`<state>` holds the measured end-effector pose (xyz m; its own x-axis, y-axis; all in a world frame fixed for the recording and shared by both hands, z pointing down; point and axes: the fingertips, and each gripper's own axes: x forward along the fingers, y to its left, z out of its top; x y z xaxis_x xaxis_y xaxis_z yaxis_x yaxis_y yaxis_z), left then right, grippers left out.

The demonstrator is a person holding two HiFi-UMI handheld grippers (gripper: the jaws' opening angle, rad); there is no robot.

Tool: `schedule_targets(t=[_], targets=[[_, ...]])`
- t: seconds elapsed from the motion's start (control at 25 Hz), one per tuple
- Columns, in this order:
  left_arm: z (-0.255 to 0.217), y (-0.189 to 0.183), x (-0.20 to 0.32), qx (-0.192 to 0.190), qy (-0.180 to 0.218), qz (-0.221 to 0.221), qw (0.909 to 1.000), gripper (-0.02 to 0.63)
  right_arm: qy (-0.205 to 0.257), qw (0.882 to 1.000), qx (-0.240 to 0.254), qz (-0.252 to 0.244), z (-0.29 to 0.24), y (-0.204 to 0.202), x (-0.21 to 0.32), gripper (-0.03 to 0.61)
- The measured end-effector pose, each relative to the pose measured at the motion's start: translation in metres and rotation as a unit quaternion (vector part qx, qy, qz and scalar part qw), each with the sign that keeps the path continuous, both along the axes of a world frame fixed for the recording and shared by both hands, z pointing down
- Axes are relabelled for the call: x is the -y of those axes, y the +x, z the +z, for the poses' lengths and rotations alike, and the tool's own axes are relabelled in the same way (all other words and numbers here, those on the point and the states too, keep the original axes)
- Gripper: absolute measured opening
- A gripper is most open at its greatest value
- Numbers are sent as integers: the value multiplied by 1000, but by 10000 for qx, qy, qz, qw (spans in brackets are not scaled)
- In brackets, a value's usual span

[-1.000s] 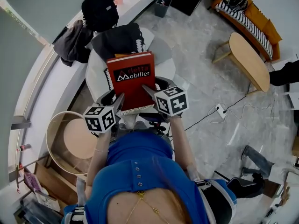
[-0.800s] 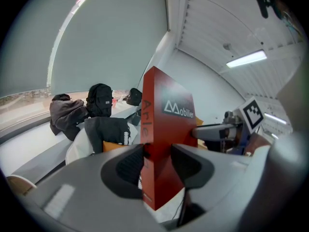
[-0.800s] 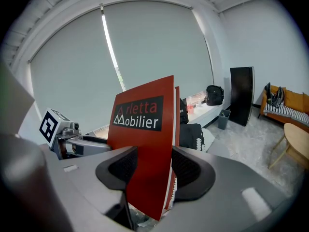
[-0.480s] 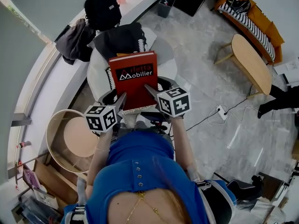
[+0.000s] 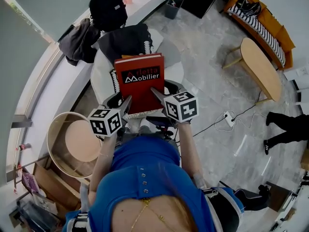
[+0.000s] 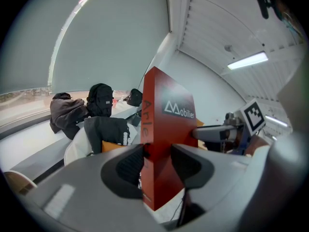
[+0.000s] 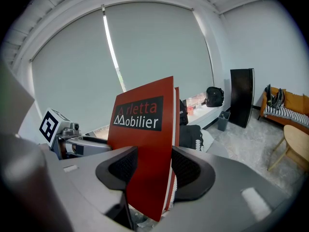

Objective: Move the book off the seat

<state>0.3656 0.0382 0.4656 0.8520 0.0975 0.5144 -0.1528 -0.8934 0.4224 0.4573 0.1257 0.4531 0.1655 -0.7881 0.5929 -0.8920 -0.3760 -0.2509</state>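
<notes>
Clamped on the lower spine corner of a red hardcover book (image 6: 166, 115), one pad against each cover: the dark ribbed fingers (image 6: 129, 166) of the left gripper (image 6: 157, 156). Clamped the same way on the opposite, page-edge side, white pages showing beside the right pad: the fingers (image 7: 190, 170) of the right gripper (image 7: 154, 164). Held up between both, steeply tilted, lower corner hanging free in the left gripper view; from the head view, poised over the front part of a round white seat (image 5: 99, 76) rather than lying on it. On the front cover, a black label (image 7: 137, 114) with a white triangular logo, "Mobilier" in white and, above it, red letters reading "rletta" after a partly cut first letter. On the spine, "Arle" legible above the finger, the rest hidden. Draped over the seat's back, a black garment with white zigzag trim (image 5: 123, 40). Behind that, a long white table (image 5: 145, 4) along the window, carrying a black backpack (image 5: 107, 8) and a crumpled grey jacket (image 5: 77, 40). To the left of the seat, a round wooden side table (image 5: 79, 141). Out on the pale marble floor (image 5: 212, 71): a white power strip (image 5: 228, 115), an oval wooden coffee table (image 5: 263, 66) and an orange sofa with a striped cushion (image 5: 258, 16).
</notes>
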Motion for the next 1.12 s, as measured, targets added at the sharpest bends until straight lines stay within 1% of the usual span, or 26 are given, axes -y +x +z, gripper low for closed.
schedule_targets(t=[0.8,1.12], targets=[[1,3,-3,-18,-74,-120,9999,173,15,9999,-11,-128,1,5,-1,221],[2,-1,-3,-41,-33,-299,9995,173,44,9995,-77,-318,0,4,2,221]])
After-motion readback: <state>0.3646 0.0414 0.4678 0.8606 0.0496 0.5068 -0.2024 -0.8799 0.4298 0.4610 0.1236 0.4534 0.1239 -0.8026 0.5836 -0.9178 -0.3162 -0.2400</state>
